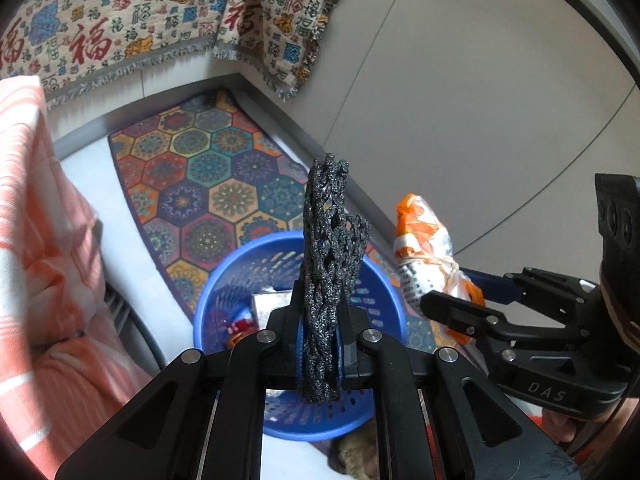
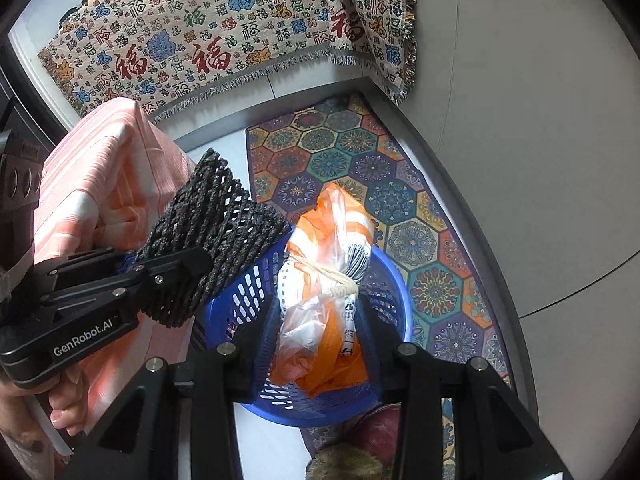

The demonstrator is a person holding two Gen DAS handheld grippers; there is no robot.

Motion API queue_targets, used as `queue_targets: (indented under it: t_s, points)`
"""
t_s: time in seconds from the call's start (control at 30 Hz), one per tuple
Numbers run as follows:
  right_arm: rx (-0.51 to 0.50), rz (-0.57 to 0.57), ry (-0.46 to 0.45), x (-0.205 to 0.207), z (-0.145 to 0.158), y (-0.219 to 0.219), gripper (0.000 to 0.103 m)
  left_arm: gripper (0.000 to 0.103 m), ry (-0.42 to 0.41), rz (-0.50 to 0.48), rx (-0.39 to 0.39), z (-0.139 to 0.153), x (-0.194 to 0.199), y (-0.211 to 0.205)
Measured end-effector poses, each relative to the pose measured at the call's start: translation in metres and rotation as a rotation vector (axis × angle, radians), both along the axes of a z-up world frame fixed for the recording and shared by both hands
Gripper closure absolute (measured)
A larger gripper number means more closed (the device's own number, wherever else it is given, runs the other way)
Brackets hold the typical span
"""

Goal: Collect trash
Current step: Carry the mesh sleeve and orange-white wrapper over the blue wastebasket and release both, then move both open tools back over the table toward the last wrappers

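Seen only from the left wrist: inside the blue perforated basket [image 1: 208, 312], a white box [image 1: 270, 306] and a red scrap [image 1: 242, 326] on the bottom. Here the left gripper [image 1: 320, 332] sits pinched nearly closed on a rolled black foam net [image 1: 330, 264], standing upright between the jaws, directly above the basket. To the right, the right gripper [image 1: 452, 312] side-on, clamped on a knotted orange-and-white plastic bag [image 1: 424, 248], beside the basket's rim.

Seen only from the right wrist: the same plastic bag [image 2: 324, 288] held lengthwise between the right gripper's [image 2: 320, 340] fingers, jaws partly apart and pressing its sides, hanging over the basket [image 2: 248, 284]. Tied with a pale string at the middle, printed paper showing inside. At left, the left gripper [image 2: 188, 268] with the foam net [image 2: 208, 232] tilted over the basket's edge, and a person's fingers [image 2: 66, 404] wrapped around its handle.

Below: pale floor, a hexagon-patterned rug [image 2: 400, 208] under the basket, grey wall panels to the right. Behind: a fringed cloth with red and blue Chinese characters [image 2: 224, 32]. Left: a pink-and-white striped fabric [image 1: 36, 220].
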State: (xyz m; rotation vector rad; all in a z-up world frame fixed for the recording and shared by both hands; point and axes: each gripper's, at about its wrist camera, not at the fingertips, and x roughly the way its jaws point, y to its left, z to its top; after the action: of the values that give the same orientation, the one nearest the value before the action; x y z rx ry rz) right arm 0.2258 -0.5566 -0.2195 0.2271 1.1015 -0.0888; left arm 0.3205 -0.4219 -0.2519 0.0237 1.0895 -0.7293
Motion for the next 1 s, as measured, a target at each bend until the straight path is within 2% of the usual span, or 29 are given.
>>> queue_targets:
  t_s: [0.03,0.1,0.13,0.17,0.3,0.5,0.77,0.9,1.0]
  points:
    - [-0.001,0.002,-0.002,0.001,-0.002,-0.001,0.062,0.089,0.005,-0.008,-0.001,-0.002,0.001,-0.002]
    - [-0.001,0.005,-0.006,0.003,-0.006,-0.001,0.061,0.067,0.011,-0.019,-0.001,-0.004,0.004,-0.006]
    - [0.001,0.006,-0.007,0.004,-0.008,-0.002,0.06,0.061,0.01,-0.02,-0.001,-0.005,0.004,-0.008]
    - [0.003,0.006,-0.007,0.005,-0.009,-0.003,0.054,0.055,0.008,-0.018,-0.003,-0.005,0.004,-0.009]
    - [-0.009,0.002,-0.005,0.006,-0.011,-0.004,0.05,0.042,0.011,-0.001,-0.008,-0.005,0.008,-0.008]
    - [-0.042,-0.019,-0.048,0.001,0.002,-0.009,0.048,0.031,-0.005,0.008,-0.003,-0.003,0.008,-0.004]
    - [-0.043,-0.046,-0.108,-0.002,0.023,-0.018,0.047,0.031,-0.006,0.029,-0.014,0.003,0.011,0.003]
    - [-0.057,-0.039,-0.125,0.0,0.031,-0.012,0.047,0.031,-0.009,0.054,-0.047,0.023,0.007,0.019]
    - [-0.074,-0.022,-0.152,0.002,0.043,-0.005,0.047,0.031,-0.042,0.067,-0.085,0.055,-0.007,0.049]
